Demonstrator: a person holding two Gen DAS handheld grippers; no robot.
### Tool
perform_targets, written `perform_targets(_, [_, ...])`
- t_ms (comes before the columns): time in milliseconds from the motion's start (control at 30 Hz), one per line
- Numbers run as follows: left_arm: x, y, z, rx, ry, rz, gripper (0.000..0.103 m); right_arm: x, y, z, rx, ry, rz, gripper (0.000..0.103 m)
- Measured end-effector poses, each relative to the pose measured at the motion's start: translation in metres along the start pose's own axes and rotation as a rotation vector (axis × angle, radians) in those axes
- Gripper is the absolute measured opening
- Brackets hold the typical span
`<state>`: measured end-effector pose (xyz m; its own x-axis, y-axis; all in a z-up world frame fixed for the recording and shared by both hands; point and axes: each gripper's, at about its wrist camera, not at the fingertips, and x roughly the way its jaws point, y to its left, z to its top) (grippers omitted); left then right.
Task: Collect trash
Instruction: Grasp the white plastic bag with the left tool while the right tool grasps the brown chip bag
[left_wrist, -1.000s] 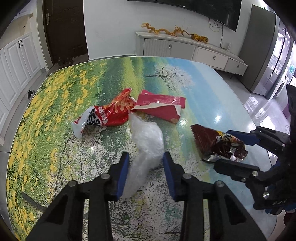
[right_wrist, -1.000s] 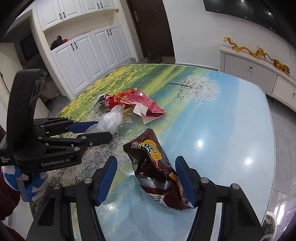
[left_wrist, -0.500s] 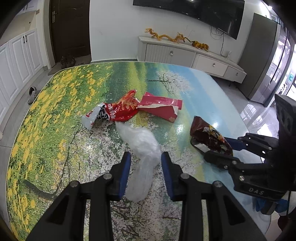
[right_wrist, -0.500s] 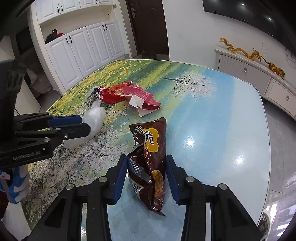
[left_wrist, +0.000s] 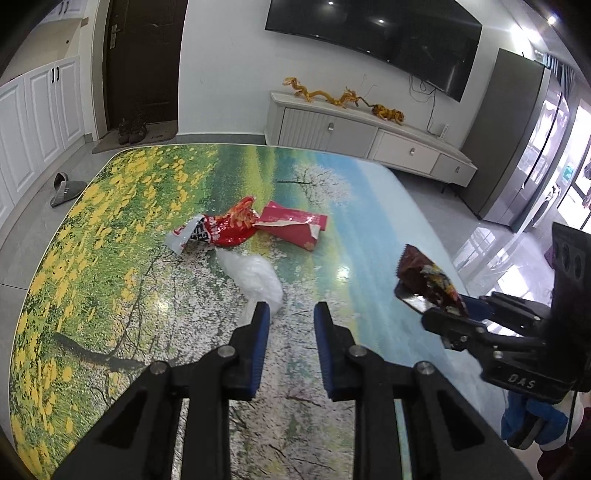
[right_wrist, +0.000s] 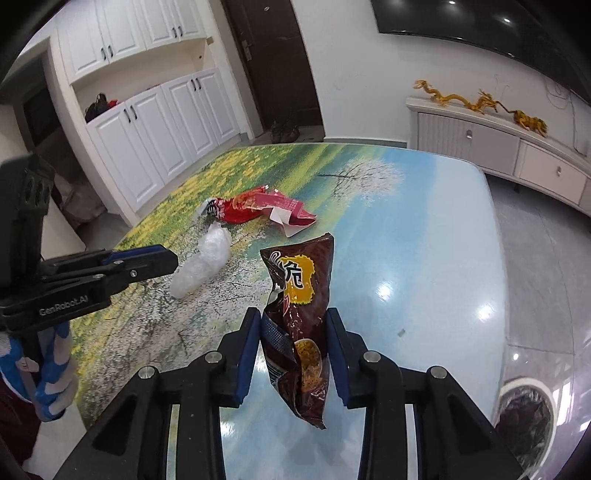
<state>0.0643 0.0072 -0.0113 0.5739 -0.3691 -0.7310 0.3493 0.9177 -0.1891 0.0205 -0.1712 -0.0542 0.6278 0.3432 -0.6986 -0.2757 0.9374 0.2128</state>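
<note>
Brown snack bag (right_wrist: 299, 325): pinched between the two blue pads of the right claw (right_wrist: 293, 354), hanging crumpled and clear of the surface (right_wrist: 424, 229).
Right claw: its jaws have just been closing, now narrow and clamped on the brown snack bag.
Clear plastic bag (left_wrist: 255, 278): lies on the surface just ahead of the left claw (left_wrist: 288, 332), its near end beside the left pad, outside the gap.
Left claw: its jaws have just been closing; a narrow gap remains and nothing is between the pads.
Red snack wrapper (left_wrist: 221, 230): flat on the surface beyond the clear plastic bag.
Torn red packet (left_wrist: 295, 227): touching the red snack wrapper, on its right.
Bin (right_wrist: 524, 413): on the floor past the near right corner of the surface, lined with dark plastic.
</note>
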Motion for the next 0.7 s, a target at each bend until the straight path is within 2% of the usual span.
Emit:
perform_targets(200, [-0.006,0.002,-0.002,-0.057,-0.003,-0.011,0.025,-0.053,-0.009,-0.014,0.058,-0.072,-0.031,0.033])
perform_targets(267, [-0.005,0.005,0.001,-0.070,-0.006,-0.002,0.038,-0.062,-0.014,-0.017,0.076,-0.085,-0.036,0.033])
perform_targets(300, [-0.004,0.007,0.004,-0.079,-0.011,0.005,0.052,-0.066,-0.017,-0.018,0.087,-0.092,-0.039,0.033])
perform_targets(333, [-0.003,0.008,0.006,-0.084,-0.021,0.020,0.059,-0.070,-0.021,-0.020,0.098,-0.097,-0.043,0.033])
perform_targets(567, [0.035,0.010,0.014,-0.041,0.009,0.120,0.059,-0.080,-0.038,-0.025,0.138,-0.117,-0.057,0.033])
perform_targets(700, [0.052,0.009,0.010,-0.017,0.028,0.140,0.058,-0.081,-0.046,-0.026,0.153,-0.117,-0.064,0.033])
